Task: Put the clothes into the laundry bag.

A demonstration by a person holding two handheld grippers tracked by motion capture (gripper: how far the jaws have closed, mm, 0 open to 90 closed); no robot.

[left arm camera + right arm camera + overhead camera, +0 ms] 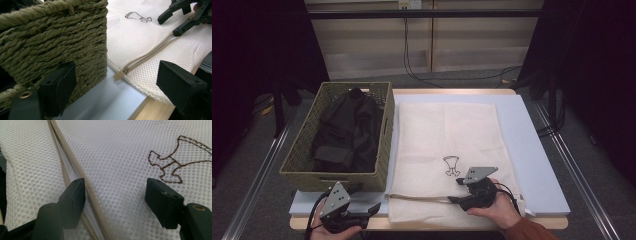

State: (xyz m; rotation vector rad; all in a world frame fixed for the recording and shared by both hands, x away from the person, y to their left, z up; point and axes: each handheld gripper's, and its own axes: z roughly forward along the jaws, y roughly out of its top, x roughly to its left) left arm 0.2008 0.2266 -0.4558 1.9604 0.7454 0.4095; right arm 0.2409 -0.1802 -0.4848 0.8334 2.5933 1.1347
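A white mesh bag (pixel 447 150) is laid flat on the table's pad (pixel 537 150), its zipper (pixel 419 198) run along the near edge, so that the opening can be reached from the person's side. The right gripper (pixel 457 190) is held low over the bag near the zipper line, jaws spread apart with nothing between them; in the right gripper view the zipper tape (pixel 75 167) passes just beside one pad, which suggests the mesh there is about to be pinched. The left gripper (pixel 374 207) is kept at the near left corner, jaws apart and empty, pointed toward the zipper pull (pixel 120 74) at the bag's left end. A basket (pixel 302 165) holding dark clothes (pixel 347 130) stands to the left, touching or just beside the bag. Its near corner crowds the left gripper's path to the pull.
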